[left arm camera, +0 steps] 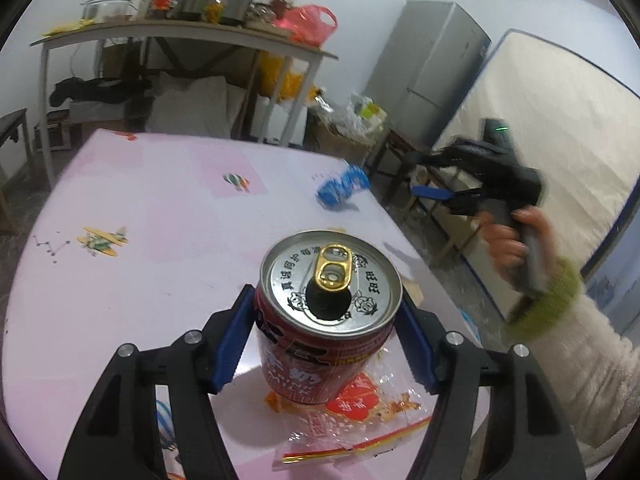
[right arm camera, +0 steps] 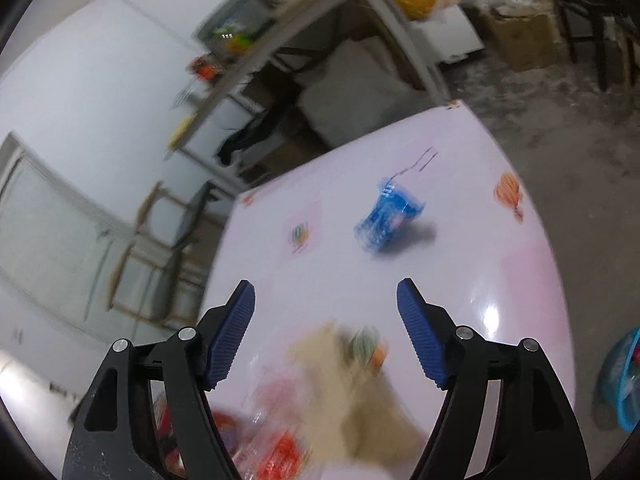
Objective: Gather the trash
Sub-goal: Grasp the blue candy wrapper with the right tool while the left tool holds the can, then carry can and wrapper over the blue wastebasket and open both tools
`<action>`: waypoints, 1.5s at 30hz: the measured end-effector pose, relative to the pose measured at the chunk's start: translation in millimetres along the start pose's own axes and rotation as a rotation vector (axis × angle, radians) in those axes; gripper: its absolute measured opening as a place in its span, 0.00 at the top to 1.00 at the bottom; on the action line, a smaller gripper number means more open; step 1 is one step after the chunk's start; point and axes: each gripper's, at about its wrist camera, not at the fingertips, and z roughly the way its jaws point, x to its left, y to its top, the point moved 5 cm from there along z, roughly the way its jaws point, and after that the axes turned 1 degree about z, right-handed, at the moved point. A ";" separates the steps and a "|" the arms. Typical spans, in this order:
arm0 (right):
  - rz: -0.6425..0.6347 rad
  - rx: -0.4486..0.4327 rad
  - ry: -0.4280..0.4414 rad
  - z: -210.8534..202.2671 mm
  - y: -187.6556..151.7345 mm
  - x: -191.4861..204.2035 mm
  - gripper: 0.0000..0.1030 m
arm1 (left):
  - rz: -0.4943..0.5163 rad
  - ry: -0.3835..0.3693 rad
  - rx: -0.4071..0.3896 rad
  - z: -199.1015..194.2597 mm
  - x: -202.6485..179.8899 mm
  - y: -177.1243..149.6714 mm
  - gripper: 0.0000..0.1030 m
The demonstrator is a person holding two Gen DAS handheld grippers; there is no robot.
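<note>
A: What writing can you read on the red can (left arm camera: 320,344)?

B: The silver lid carries a ring of Chinese characters around the gold pull tab (left arm camera: 333,267), and two small pig faces are stamped near the opening. The opening itself is dark, so the can is opened. On the red side there are large white Chinese characters, but I cannot read them with certainty.

A: How does the left gripper (left arm camera: 326,334) stand?

B: Its two blue pads are on both sides of the can. The left one touches the can's wall; the right one is at the rim or just beside it. The can stands upright between them, on the pink table (left arm camera: 160,208).

A: What lies under the can?

B: A clear plastic wrapper (left arm camera: 356,420) with a red label and Chinese characters on it. The can's base rests partly on this wrapper.

A: And the right gripper (right arm camera: 326,328)?

B: Its fingers are spread wide and hold nothing. Below them the right wrist view is blurred: some clear and red wrappers and a pale crumpled thing (right arm camera: 352,392) on the table.

A: Other trash?

B: A blue crinkled packet (left arm camera: 342,188) lies farther on the table, well apart from both grippers. Its print is too blurred to read.
</note>
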 end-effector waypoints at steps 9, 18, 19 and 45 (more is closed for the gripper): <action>0.075 0.057 -0.162 80.3 30.0 -42.9 0.47 | -0.053 0.010 -0.046 -7.3 17.5 10.3 0.36; 0.106 0.040 -0.168 74.9 26.2 -54.9 0.87 | -0.054 0.018 -0.059 -13.7 13.3 7.0 0.36; 0.107 0.033 -0.162 70.7 24.7 -54.6 0.89 | -0.053 0.020 -0.061 -14.7 12.3 6.9 0.36; 0.078 -0.153 -0.098 -159.8 -61.0 -58.3 0.94 | 0.077 -0.101 -0.071 -31.6 -112.2 21.6 0.36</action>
